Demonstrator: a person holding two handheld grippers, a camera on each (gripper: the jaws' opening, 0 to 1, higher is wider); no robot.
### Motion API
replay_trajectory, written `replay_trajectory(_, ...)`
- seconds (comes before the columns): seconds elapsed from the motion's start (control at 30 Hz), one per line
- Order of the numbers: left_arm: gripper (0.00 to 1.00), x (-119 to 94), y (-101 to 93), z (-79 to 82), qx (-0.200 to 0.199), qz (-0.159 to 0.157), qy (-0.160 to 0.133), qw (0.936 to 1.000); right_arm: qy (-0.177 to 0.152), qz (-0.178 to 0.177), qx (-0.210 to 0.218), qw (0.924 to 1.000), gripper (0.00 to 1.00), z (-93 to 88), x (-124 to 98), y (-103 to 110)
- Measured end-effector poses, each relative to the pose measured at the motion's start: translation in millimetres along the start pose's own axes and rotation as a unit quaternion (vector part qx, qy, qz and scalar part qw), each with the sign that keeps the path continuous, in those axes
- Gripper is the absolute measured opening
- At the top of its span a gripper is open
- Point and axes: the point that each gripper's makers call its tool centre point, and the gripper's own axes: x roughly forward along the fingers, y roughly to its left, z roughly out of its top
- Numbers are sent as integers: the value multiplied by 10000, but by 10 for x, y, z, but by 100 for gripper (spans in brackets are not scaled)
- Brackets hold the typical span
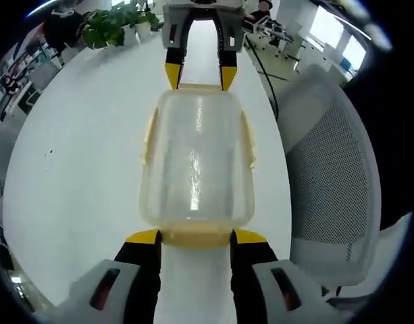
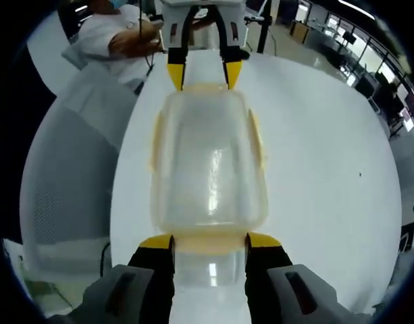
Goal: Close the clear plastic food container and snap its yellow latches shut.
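The clear container [image 1: 196, 162] was set on the white table [image 1: 78, 169], lid on. Left gripper [image 1: 196, 237] and right gripper [image 2: 210, 241] were spread at opposite end latches [image 1: 196, 237], apparently to press them shut.

Clear container [image 1: 196, 162] with pale yellow latches [image 1: 196, 237], white table [image 1: 85, 135], grey mesh chair [image 1: 331, 175]

Chair [image 1: 335, 175] cut off at edge.

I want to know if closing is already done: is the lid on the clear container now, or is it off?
On. The lid covers the clear container with yellow latches along its sides; whether they are snapped shut, I cannot tell.
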Motion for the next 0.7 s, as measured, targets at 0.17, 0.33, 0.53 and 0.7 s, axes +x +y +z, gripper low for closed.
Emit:
replay_trajectory(0.17,39,68,-26,97,34,-8,-24,10000,39,-25,18,10000,39,-95,-31,20)
replay_trajectory(0.33,39,100,-34,178,36,-24,-73,10000,70,-13,45,10000,39,-195,-44,22)
replay_trajectory(0.53,39,152,-35,264,55,-69,-95,9999,63,-17,92,9999,39,-288,-70,34)
replay_trajectory(0.7,39,217,-59,360,57,-107,-102,9999,106,-16,101,9999,39,-406,-79,48)
